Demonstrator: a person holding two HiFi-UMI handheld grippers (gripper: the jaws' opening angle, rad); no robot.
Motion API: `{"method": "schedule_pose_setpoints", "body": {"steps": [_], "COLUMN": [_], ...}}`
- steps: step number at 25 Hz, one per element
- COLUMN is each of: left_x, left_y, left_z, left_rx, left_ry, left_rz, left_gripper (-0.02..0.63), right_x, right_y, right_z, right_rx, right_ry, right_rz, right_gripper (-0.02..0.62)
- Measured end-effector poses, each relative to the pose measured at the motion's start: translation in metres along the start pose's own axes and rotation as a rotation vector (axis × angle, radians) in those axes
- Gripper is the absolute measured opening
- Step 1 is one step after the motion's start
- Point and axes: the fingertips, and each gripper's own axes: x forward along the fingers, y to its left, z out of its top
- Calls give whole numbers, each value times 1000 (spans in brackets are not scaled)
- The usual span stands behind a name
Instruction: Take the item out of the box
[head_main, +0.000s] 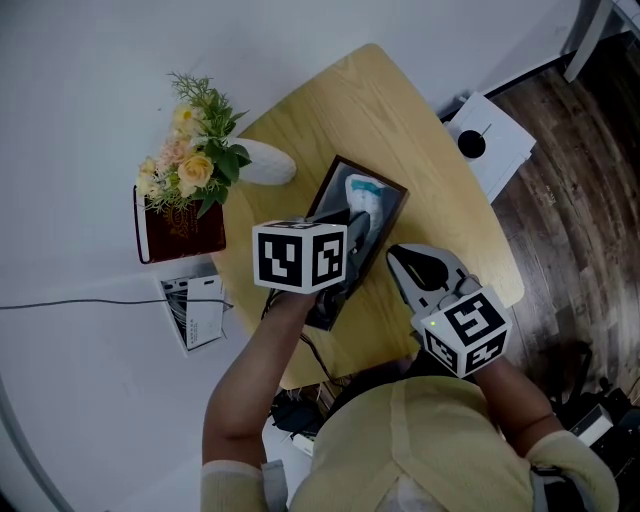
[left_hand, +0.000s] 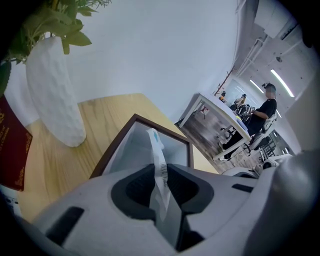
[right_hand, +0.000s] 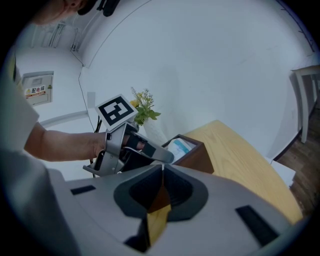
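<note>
**Grey left gripper (left_hand: 161, 175) pinching thin white plastic packet (left_hand: 156, 147)**

Jaws clamp its near edge; the rest sits inside the dark brown box (left_hand: 175, 136) on the pale wooden table (left_hand: 100, 115). Likely light, floppy, slick: bite deeper. Grey right gripper (right_hand: 162, 172), jaws pressed together, empty, hangs nearby.

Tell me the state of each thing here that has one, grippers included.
Dark brown rectangular box: open, upright on the table.
White plastic packet: in the box, edge pinched.
Left gripper: fingers shut on the packet.
Right gripper: fingers shut, empty.
White ceramic vase: upright, holding flowers.
</note>
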Motion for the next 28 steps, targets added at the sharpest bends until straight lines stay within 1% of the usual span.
{"method": "schedule_pose_setpoints", "body": {"steps": [7, 15, 22, 28], "left_x": [-17, -47, -78, -110], "left_y": [1, 0, -1, -6], "left_z": [2, 4, 5, 4], "left_rx": [61, 82, 78, 156], "left_ry": [-48, -141, -262, -378], "left_rz": [27, 28, 12, 46], "left_gripper": [78, 77, 77, 77], "right_x": [-4, -6, -10, -13], "right_y": [6, 25, 44, 63], "right_z": [2, 3, 3, 2], "right_rx": [-24, -63, -100, -131], "right_ry": [-8, -13, -14, -21], "right_rz": [-18, -33, -50, -58], "right_gripper": [31, 31, 31, 32]}}
